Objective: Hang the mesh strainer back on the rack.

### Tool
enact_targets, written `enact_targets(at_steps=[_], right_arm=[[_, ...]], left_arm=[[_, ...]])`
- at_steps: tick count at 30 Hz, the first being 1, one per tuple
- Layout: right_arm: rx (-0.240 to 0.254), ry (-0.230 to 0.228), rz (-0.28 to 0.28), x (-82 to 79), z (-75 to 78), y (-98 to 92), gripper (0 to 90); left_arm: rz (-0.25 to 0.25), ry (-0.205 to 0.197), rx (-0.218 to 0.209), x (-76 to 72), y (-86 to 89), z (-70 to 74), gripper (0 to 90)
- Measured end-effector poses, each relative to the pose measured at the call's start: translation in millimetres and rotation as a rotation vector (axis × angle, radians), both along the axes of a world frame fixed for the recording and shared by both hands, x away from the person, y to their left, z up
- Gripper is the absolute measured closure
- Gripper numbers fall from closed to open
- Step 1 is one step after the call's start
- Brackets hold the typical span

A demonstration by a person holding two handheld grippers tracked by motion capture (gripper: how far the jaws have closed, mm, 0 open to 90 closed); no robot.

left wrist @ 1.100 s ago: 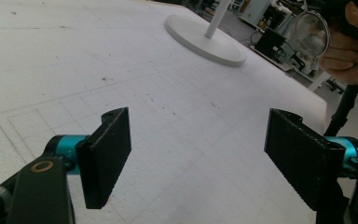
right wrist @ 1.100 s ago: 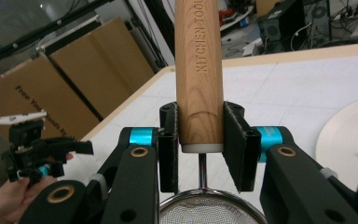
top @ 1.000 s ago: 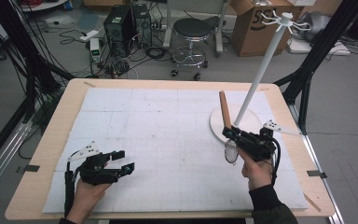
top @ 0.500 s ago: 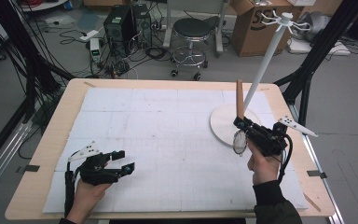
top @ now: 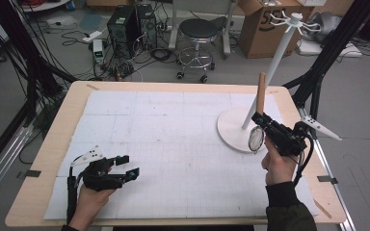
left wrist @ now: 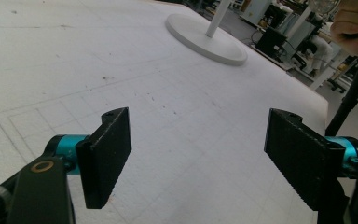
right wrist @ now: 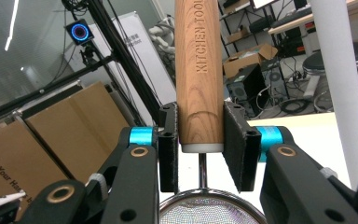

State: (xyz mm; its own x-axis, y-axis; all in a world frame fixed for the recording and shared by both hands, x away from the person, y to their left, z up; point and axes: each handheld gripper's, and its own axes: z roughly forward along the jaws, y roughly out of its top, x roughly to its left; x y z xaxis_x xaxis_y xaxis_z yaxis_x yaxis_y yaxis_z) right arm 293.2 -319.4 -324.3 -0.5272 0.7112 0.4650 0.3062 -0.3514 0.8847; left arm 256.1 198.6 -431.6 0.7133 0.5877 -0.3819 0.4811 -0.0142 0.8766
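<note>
A small strainer with a wooden handle [top: 260,93] [right wrist: 199,70] and a round wire mesh [top: 255,139] [right wrist: 209,212] is held upright, handle up and mesh down. My right gripper [top: 258,118] [right wrist: 200,144] is shut on the lower end of that handle, above the table's right side and just right of the pole [top: 274,72] of a white rack. The rack's round base [top: 231,130] [left wrist: 205,39] rests on the table, and short hooks [top: 294,20] ring its top. My left gripper [top: 127,167] [left wrist: 198,154] rests low at the front left, open, with nothing between its pads.
A white gridded mat [top: 173,130] covers the wooden table [top: 43,159]. Black frame legs [top: 318,72] stand just past the right edge. On the floor behind are a stool [top: 200,31], a computer tower [top: 125,24] and cardboard boxes [top: 260,24].
My right gripper has risen and shifted right, close beside the rack's pole, and the strainer's handle now stands nearly upright. The left gripper has stayed put.
</note>
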Motion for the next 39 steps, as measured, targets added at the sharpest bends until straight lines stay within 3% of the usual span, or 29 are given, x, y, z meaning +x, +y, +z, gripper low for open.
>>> enact_targets(at_steps=[14,23,39], right_arm=[[0.048,-0.073,-0.073,1.2,25.6,-12.9,69.3],[0.076,-0.101,-0.108,0.8,31.9,-18.9,69.3],[0.074,-0.175,-0.161,-1.4,59.2,-25.3,69.3]], left_arm=[[0.001,0.000,0.002,0.2,0.0,-0.4,23.7],[0.002,0.004,0.004,0.2,-0.5,-0.7,23.7],[-0.001,0.002,0.004,0.4,-1.1,-1.4,23.7]])
